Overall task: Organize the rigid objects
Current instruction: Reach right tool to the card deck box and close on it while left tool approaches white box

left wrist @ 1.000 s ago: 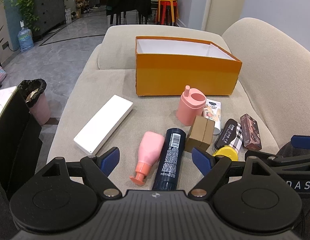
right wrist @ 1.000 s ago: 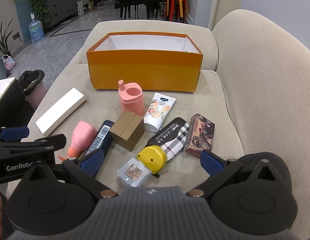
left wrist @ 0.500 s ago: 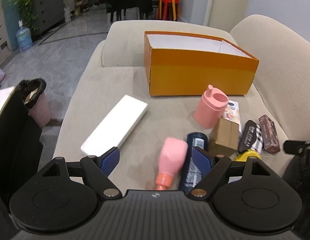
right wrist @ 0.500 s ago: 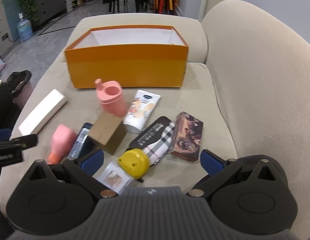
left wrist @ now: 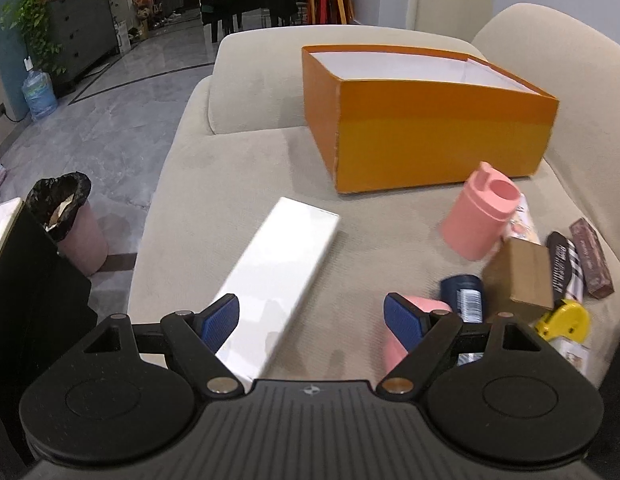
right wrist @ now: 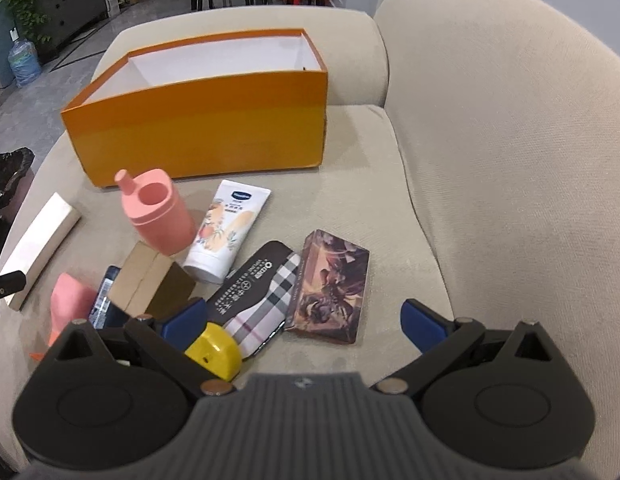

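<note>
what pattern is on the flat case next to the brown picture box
A plaid check in white, grey, black and pink on the flat case, with a black printed end; clearest in the right wrist view.

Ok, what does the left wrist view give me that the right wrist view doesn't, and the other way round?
Only the left wrist view shows the open left gripper, hanging over the near end of the long white box.

Only the right wrist view shows the open right gripper, the white lotion tube in full and the picture on the brown patterned box.

Both show the empty orange box, the upright pink cup, the cardboard box, the plaid case and the yellow item on the sofa.
</note>
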Demonstrator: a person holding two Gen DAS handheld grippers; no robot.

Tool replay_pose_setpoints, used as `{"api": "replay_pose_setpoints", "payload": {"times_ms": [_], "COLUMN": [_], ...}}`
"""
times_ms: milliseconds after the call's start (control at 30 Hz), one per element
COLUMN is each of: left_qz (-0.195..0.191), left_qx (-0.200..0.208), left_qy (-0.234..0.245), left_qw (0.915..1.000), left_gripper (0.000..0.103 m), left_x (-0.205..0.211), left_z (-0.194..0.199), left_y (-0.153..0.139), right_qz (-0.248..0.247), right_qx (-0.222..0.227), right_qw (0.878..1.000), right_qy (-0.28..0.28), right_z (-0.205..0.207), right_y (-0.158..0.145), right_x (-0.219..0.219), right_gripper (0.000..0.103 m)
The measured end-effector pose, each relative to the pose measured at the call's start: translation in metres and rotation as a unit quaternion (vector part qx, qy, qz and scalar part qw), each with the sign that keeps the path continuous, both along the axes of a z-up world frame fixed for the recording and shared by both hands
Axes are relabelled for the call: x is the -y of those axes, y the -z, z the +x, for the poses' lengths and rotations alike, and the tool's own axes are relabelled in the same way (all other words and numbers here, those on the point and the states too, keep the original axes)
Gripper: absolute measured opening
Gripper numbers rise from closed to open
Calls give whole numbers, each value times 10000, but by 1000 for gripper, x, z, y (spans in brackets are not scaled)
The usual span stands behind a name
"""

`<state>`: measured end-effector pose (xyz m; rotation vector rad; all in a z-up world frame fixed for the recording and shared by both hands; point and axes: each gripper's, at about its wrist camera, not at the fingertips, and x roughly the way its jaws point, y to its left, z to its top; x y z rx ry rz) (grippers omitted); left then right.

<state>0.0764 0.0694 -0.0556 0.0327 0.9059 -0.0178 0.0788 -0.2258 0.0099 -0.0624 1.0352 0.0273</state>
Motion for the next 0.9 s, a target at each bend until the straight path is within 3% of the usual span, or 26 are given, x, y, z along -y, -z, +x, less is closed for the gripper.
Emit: {"api": "replay_pose_setpoints", "payload": {"times_ms": [433,633,767,900], "left_qz": [-98,-308,-411,-389], "left_qx": [-243,-361,-425,-439], "left_qy": [92,-38,-79,3], "left_qw": [9996,9989,9982,9983], "left_gripper": [96,96,84,82], "left_x": [-29,-41,-46,-46], "left_z": [28,39,46,50], "left_y": [20,28,33,36], "right_qz": [376,409,506,675], "right_qx": [-711,-981,-1167,-1309], "right_qw": [9966,9939,9911,9882], "right_qy": [177,287,399,431], "right_z": [45,66,77,84], "right_y": [30,49,62,69], "right_x": [27,39,45,46], "right_gripper": [100,90,76,75]}}
